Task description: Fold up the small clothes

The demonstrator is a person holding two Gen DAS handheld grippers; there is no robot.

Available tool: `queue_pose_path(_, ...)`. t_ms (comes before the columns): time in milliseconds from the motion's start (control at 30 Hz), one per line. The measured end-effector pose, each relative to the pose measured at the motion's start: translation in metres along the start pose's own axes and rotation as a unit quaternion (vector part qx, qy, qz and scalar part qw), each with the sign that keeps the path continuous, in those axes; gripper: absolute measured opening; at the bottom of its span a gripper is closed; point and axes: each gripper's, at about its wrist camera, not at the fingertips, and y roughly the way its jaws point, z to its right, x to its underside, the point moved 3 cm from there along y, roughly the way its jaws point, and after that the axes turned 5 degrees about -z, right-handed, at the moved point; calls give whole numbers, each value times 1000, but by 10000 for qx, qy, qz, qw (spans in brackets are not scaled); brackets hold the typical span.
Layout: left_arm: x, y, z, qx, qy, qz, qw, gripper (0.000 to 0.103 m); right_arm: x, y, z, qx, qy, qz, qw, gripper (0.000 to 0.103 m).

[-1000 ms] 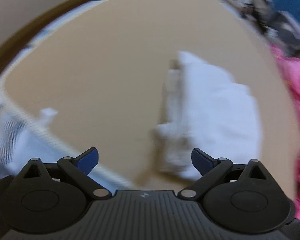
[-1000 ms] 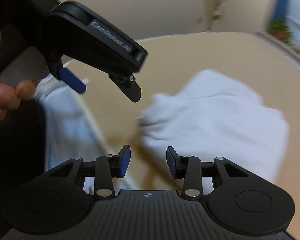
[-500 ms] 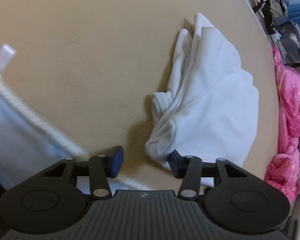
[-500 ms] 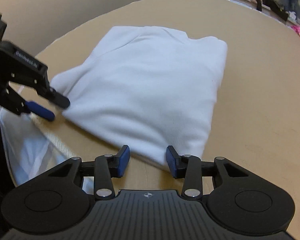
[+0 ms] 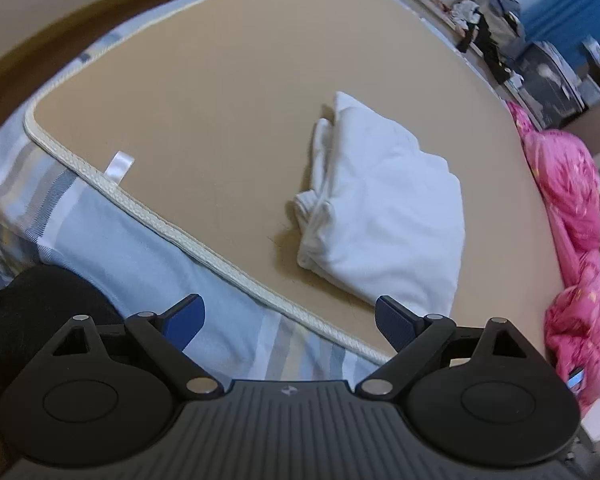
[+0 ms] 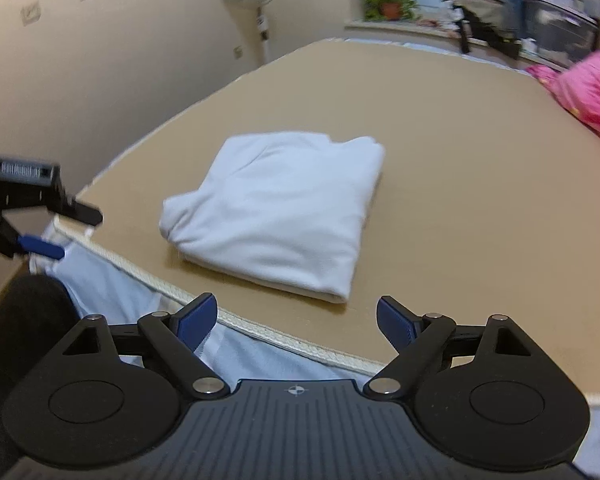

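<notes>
White folded garment (image 6: 276,216) lies flat near the front edge of the tan mat (image 5: 204,92), released as finished, so left gripper (image 5: 290,320) and right gripper (image 6: 296,318), jaws just opened wide and empty, hang clear of it.

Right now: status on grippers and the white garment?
Left gripper and right gripper just opened, both empty. White garment folded on tan mat. Nothing in the way.
</notes>
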Motion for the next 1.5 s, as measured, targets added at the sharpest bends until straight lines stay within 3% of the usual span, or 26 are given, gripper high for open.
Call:
queue_pose_path(300,37,-34,37,-722,872,245,9933,95,18,-30,13,103,493,331,9982,89)
queue_pose_path(433,45,-46,55,-792,1239,438,9882,95,25,-39,18,-2,629,415,9972,90)
queue_pose_path(1000,37,4,53,-980,903,-112,9910,95,25,-4,49,47,1007,-36,9949,92)
queue_pose_path(1133,36,28,56,-1079,949,-285,9892,95,7,7,62,29,940,-20,9956,92)
queue_pose_path(1267,28,53,51,-1073,623,-470,9912,95,-30,32,86,-27,909,10,9959,99)
queue_pose_path(1500,-1,93,53,-512,61,-800,9955,95,-134,138,145,-588,1505,-538,9854,100)
